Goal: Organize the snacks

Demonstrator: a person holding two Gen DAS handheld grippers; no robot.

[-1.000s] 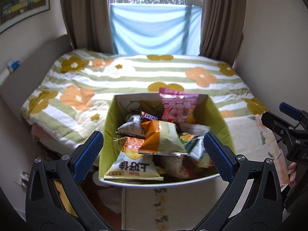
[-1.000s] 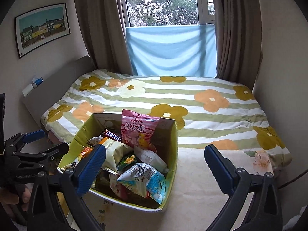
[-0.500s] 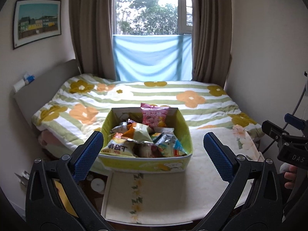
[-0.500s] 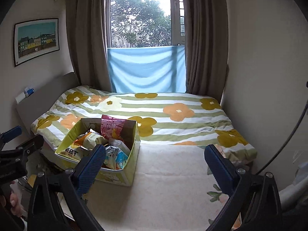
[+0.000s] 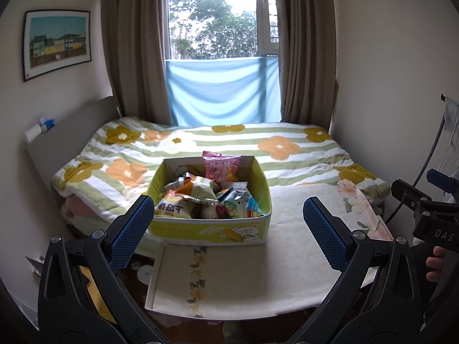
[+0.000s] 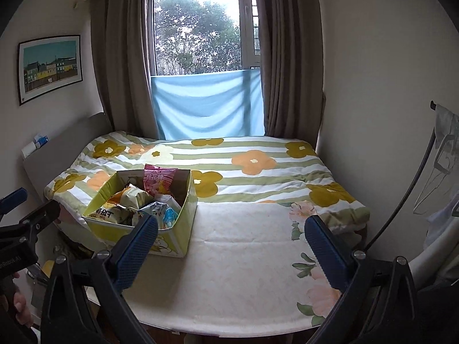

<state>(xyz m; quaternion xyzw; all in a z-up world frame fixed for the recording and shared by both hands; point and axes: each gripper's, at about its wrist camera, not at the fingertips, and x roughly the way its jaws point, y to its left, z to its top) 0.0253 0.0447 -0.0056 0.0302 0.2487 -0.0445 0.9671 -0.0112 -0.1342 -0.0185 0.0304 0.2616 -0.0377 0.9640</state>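
1. Looking along the left claw (image 5: 226,223), its blue-padded jaws stand wide apart and hold nothing, hanging short of the near edge of the cream cloth-covered desk (image 5: 287,246). The yellow-green cardboard snack box (image 5: 209,230) sits on the desk's far left part, its back against the flowered, green-striped bed quilt (image 5: 287,149). In the box, an upright pink marshmallow bag (image 5: 221,167) leans on the back wall, a crinkled pale-green chip bag (image 5: 202,189) lies in the middle, and a yellow-and-white packet (image 5: 172,210) rests at the front left corner.

2. Looking along the right claw (image 6: 231,243), its jaws are likewise spread and empty. From here the box is to the left, and the desk to the right of the box is bare, a likely sorting spot.

3. Judging handling: the bags look light, air-puffed, slick and crushable. Pinch a flat sealed edge, such as the pink bag's exposed top seam, gently. The box's thin walls probably flex, so steady it while pulling packets out.
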